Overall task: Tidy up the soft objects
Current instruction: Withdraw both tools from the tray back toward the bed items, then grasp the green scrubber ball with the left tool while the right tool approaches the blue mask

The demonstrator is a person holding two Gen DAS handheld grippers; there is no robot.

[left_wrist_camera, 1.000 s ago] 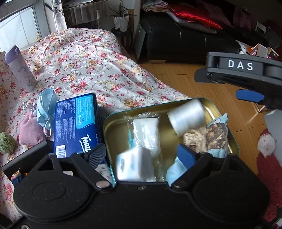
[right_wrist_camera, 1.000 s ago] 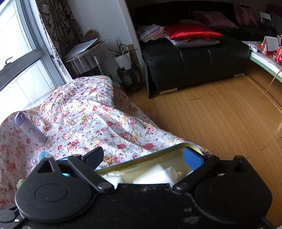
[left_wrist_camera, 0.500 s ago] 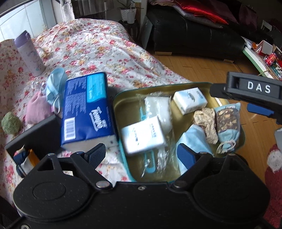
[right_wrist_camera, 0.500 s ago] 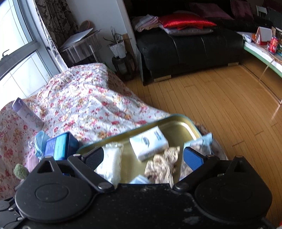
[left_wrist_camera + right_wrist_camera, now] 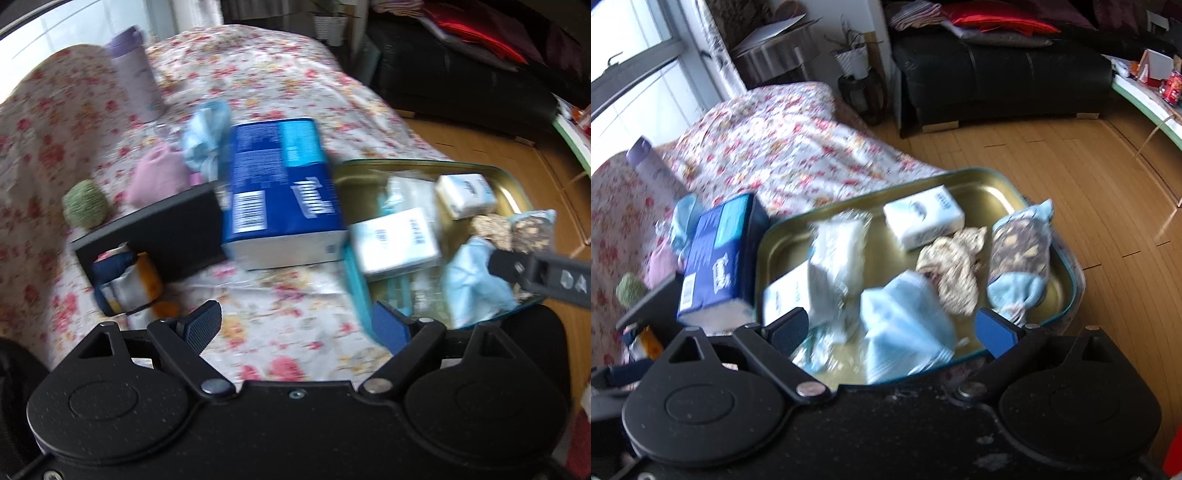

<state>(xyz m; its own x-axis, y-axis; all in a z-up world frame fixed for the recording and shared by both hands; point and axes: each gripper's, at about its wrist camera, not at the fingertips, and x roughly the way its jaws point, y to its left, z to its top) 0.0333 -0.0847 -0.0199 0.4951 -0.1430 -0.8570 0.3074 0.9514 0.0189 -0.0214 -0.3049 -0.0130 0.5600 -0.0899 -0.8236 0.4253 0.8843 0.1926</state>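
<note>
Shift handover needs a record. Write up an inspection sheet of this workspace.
Surface: floral cloth over a table, wrinkled.
Job's things: gold tin holds two small tissue packs, a clear bag, a blue mask, a patterned pouch and a crumpled cloth. Blue tissue pack leans beside the tin.
Clutter: black box, pink pouch, green ball, lilac bottle.
Grippers: left tongs and right tongs open, empty.
Cables: nothing seen.
Surroundings: black sofa, wood floor, window.
</note>
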